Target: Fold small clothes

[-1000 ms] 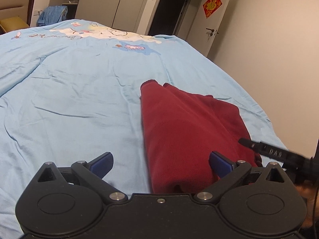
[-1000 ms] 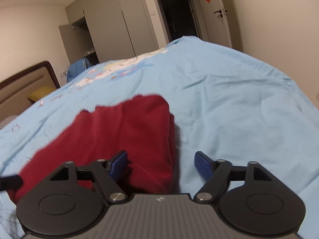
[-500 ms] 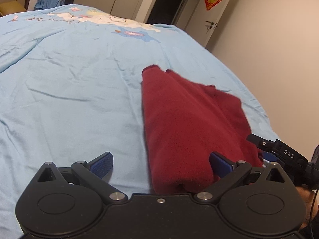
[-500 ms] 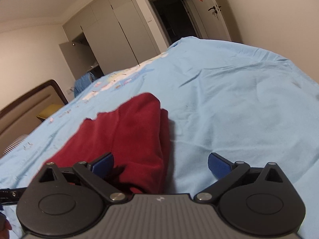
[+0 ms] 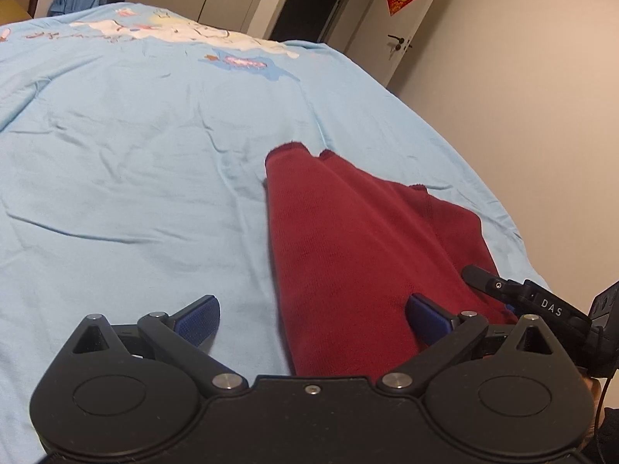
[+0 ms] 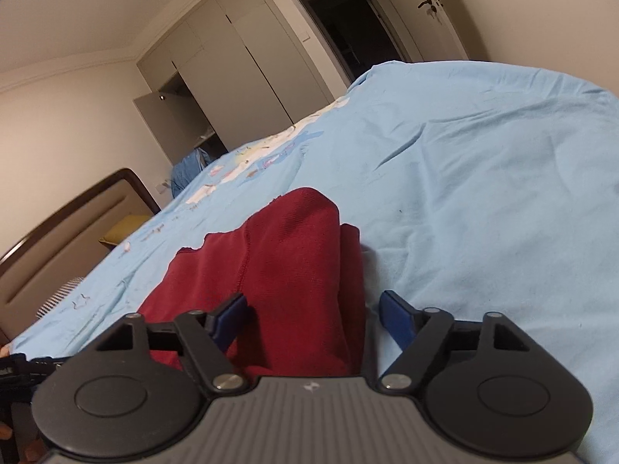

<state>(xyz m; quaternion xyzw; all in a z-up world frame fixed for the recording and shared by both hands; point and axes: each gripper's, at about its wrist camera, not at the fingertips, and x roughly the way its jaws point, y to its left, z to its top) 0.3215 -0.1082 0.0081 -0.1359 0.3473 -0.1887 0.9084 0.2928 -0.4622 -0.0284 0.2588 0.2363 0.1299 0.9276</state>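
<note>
Where the left wrist camera looks along the bed (image 5: 116, 178), the left gripper (image 5: 313, 317) has its fingers (image 5: 197, 315) spread wide, holding nothing, astride the near left edge of the folded red garment (image 5: 348, 239). Part of the other gripper shows at the garment's right. From the right wrist camera, the right gripper (image 6: 313, 315) is likewise wide and empty, straddling the garment's right edge on the blue sheet.

Light blue bedspread (image 5: 135, 154), pale wardrobe doors (image 6: 247, 65), dark open doorway (image 5: 305, 0), brown headboard (image 6: 58, 239), beige walls
</note>
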